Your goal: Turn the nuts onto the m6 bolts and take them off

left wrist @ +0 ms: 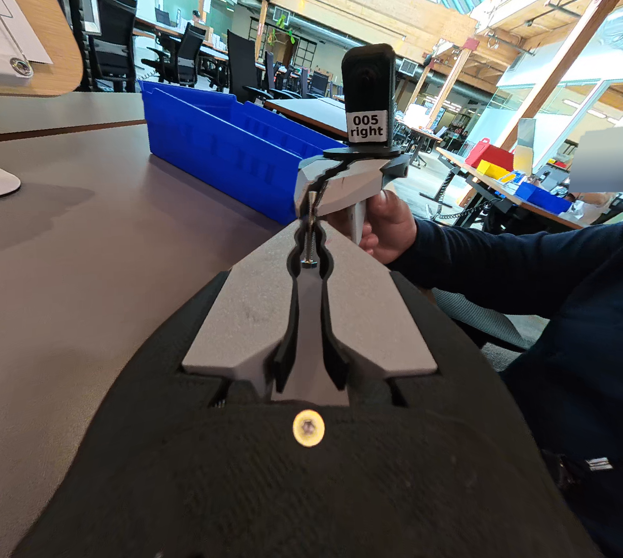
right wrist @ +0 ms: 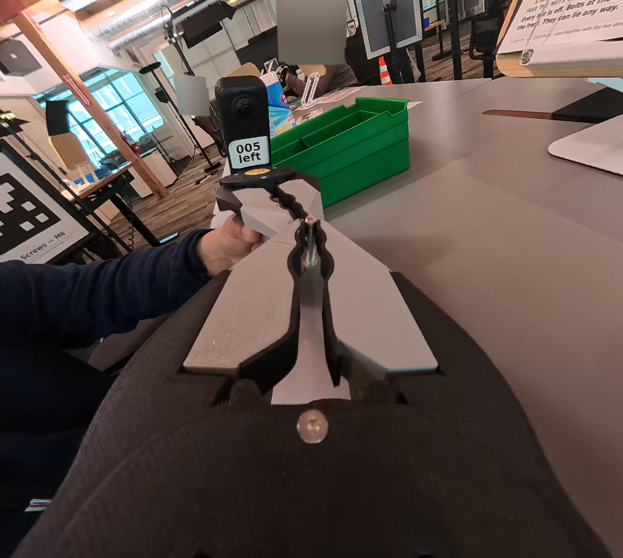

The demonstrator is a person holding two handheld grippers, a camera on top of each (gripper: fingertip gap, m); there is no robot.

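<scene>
A silver M6 bolt [left wrist: 310, 232] is held in the air between my two grippers, which meet tip to tip above the grey table [left wrist: 101, 238]. My left gripper [left wrist: 312, 228] is shut on the bolt, whose hex head [left wrist: 307, 262] sits in the hollow between the fingers. The thread runs on into my right gripper [left wrist: 312, 205]. In the right wrist view my right gripper [right wrist: 308, 232] is shut on what looks like the nut [right wrist: 309, 260]. The bolt's thread [right wrist: 310, 232] pokes out toward the left gripper [right wrist: 296, 218].
A blue bin [left wrist: 215, 151] stands on the table behind the right gripper. A green bin [right wrist: 347, 151] stands behind the left gripper. An instruction board [right wrist: 566, 3] on a white stand [right wrist: 586, 151] is at the table's far side. A person's hand [left wrist: 387, 228] holds each gripper. Only a small space, under 4 cm, lies between the two pairs of fingers.
</scene>
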